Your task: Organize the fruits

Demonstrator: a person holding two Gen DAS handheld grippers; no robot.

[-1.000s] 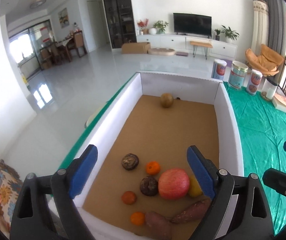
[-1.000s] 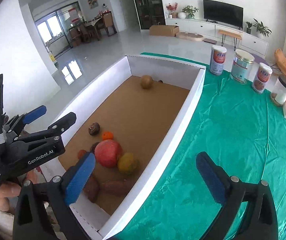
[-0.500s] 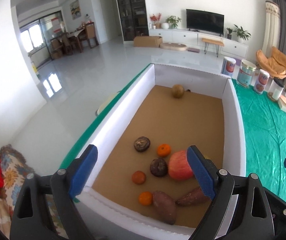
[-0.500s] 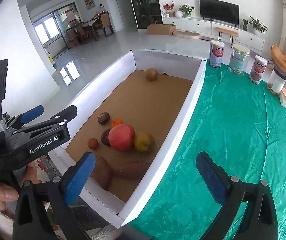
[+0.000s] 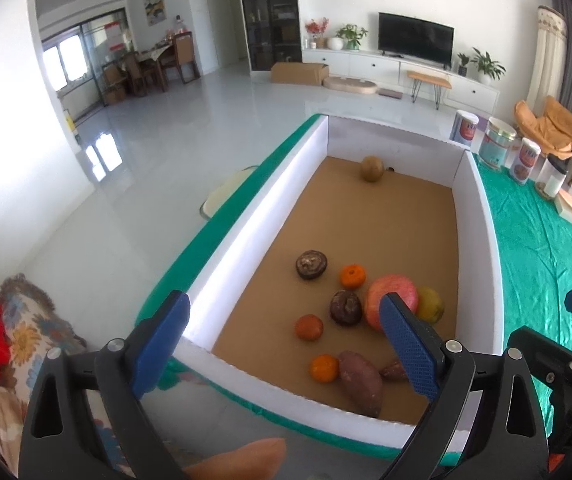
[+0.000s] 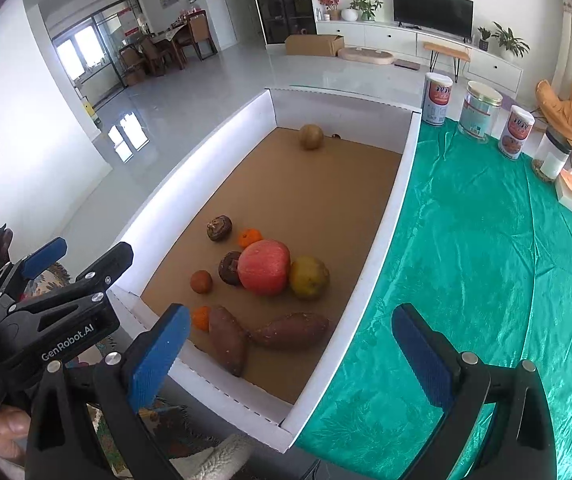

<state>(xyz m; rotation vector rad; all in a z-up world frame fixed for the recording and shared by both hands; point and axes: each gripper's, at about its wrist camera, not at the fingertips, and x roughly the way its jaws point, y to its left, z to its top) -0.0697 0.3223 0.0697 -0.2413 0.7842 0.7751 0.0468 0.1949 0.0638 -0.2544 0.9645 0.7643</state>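
Compared with a second ago, both grippers have pulled back toward the near end of the box, so more of the pile shows now.

Left wrist view: the left gripper (image 5: 284,344) hangs over the near-left corner of the white-walled box (image 5: 246,240), tongs spread wide and empty. The produce sits bunched at the near end: a big red apple (image 5: 391,304), small oranges (image 5: 352,275), two dark round things and a sweet potato (image 5: 359,382). One brown round fruit (image 5: 372,168) sits alone at the far wall.

Right wrist view: the right gripper (image 6: 291,354) is spread apart too, holding nothing, straddling the box's right wall with the green cloth (image 6: 485,260) beyond. Only here do you see the second sweet potato (image 6: 291,330) whole, and the yellow-green fruit (image 6: 309,277) touching the apple.

Progress-wise, it's all one mixed heap, so I can't say how far the sorting is.
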